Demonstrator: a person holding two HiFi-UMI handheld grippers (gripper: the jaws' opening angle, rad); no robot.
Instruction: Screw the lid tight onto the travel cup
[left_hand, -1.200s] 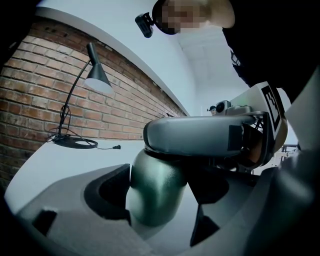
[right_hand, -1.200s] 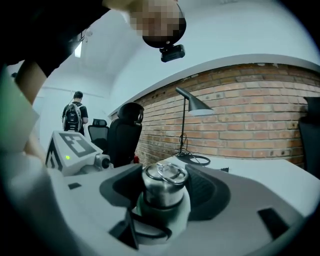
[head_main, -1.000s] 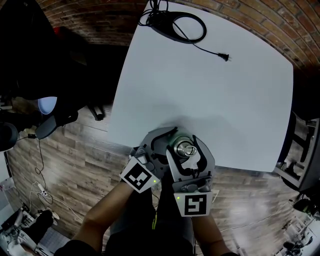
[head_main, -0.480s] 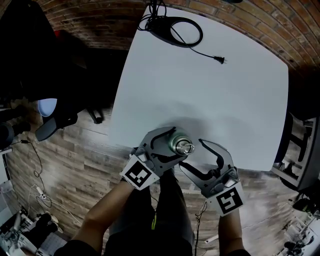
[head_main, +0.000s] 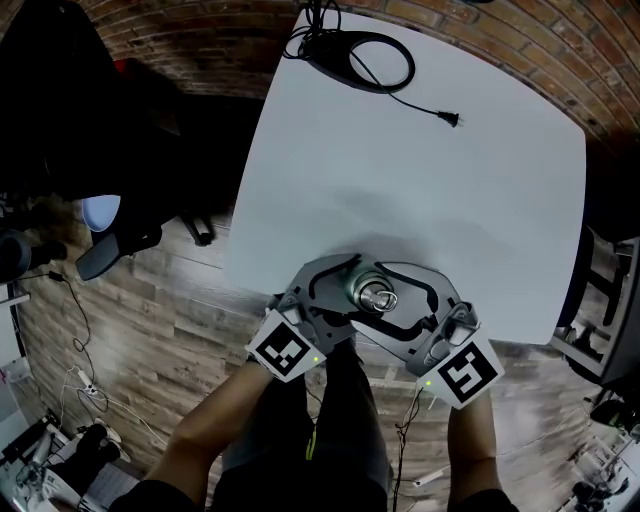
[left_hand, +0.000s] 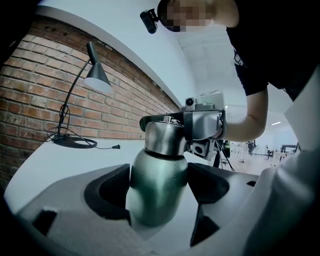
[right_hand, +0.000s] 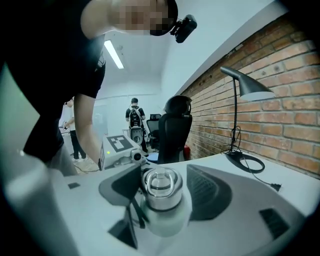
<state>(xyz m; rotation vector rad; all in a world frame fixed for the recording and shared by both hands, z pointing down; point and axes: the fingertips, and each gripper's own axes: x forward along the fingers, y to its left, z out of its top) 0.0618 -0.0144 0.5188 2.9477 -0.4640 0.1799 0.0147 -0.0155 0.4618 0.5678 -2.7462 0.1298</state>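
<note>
The metal travel cup (head_main: 362, 285) stands upright near the front edge of the white table (head_main: 420, 180), with its steel lid (head_main: 374, 296) on top. My left gripper (head_main: 350, 290) is shut on the cup's body (left_hand: 157, 185), with a pad pressed to each side. My right gripper (head_main: 380, 298) comes in from the lower right and stands open around the lid (right_hand: 160, 186). Its left pad is close to the lid and its right pad is clearly apart from it. In the left gripper view the right gripper (left_hand: 202, 125) sits level with the lid (left_hand: 164, 137).
A black desk lamp (left_hand: 95, 75) stands at the table's far edge, its round base (head_main: 355, 55), cord and plug (head_main: 452, 118) lying there. An office chair (right_hand: 175, 130) stands off the table's left side. A brick wall (head_main: 520, 30) lies beyond. The cup is close to the table's near edge.
My right gripper left the lid, swung out to the right with its jaws wide, then came back round the lid from the lower right. The left gripper and cup stayed put.
</note>
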